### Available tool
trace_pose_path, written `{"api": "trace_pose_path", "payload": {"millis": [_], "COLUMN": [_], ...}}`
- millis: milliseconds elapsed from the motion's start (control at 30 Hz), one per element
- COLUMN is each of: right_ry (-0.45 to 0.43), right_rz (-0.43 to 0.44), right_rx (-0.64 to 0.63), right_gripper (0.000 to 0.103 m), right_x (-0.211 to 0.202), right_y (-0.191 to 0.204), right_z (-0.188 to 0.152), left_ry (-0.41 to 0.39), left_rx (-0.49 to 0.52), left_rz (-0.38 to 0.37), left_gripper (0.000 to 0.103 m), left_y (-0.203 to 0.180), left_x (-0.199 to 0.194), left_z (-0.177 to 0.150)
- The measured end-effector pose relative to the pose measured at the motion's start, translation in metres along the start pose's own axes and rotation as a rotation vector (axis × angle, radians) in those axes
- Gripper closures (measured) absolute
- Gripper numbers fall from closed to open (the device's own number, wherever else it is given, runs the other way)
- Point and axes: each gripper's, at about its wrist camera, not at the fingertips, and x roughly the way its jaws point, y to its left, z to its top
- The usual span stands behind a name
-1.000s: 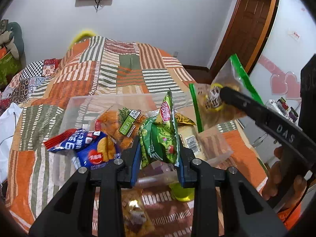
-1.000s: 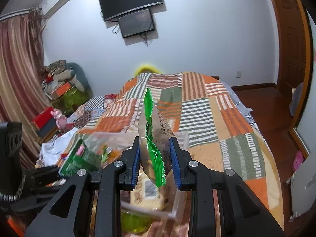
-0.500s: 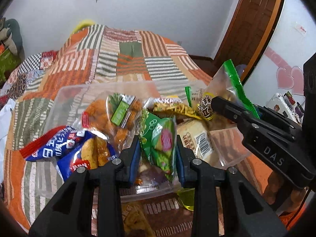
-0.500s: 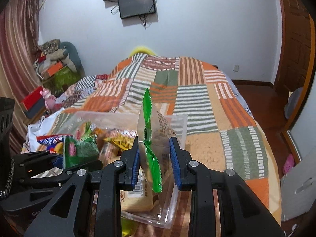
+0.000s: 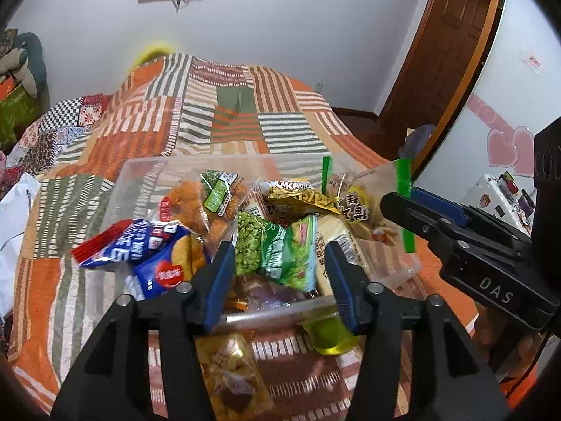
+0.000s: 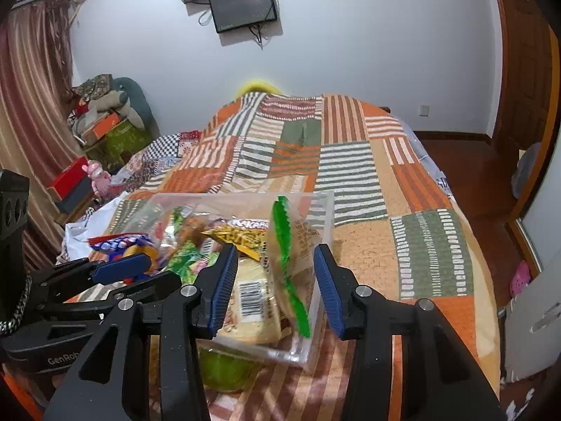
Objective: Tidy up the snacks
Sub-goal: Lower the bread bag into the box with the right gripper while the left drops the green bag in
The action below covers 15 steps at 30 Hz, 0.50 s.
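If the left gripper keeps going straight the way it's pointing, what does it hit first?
Most likely the green pea snack packet, which sits right between the open fingers of the left gripper inside the clear plastic bin. Depth is unclear, so the bin's near rim could come first.

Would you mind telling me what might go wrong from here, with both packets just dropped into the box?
1. The clear box looks heaped; the green-edged packet leans against its right wall, top edge above the rim, and might tip out.
2. The blue packet overhangs the left rim and could slide onto the quilt.
3. The open right hand-held gripper straddles that packet, so withdrawing carelessly may snag it.
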Motion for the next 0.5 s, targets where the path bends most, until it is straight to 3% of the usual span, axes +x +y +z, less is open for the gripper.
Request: {"api": "trace_pose_path", "payload": {"millis": [133, 333, 500], "right_ry": [-0.022, -0.036, -0.016], "right_rz": [0.011, 0.026, 0.033], "right_rx": [-0.004, -0.01, -0.037], "right_gripper": [0.053, 0.052, 0.052], "right_x": [-0.014, -0.027, -0.031], "right_y": [0.003, 0.008, 0.016], "right_z": [-0.001, -0.005, -0.017], "left_ry": [-0.027, -0.071, -0.063], "left_rx": [0.003, 0.0, -0.006], "left_rz": [0.014, 0.043, 0.074], "left_gripper": [0.048, 0.038, 0.032], "left_y": [0.001, 0.006, 0.014], "left_x": [-0.02, -0.051, -0.062], "left_z": [-0.003, -0.01, -0.024]}}
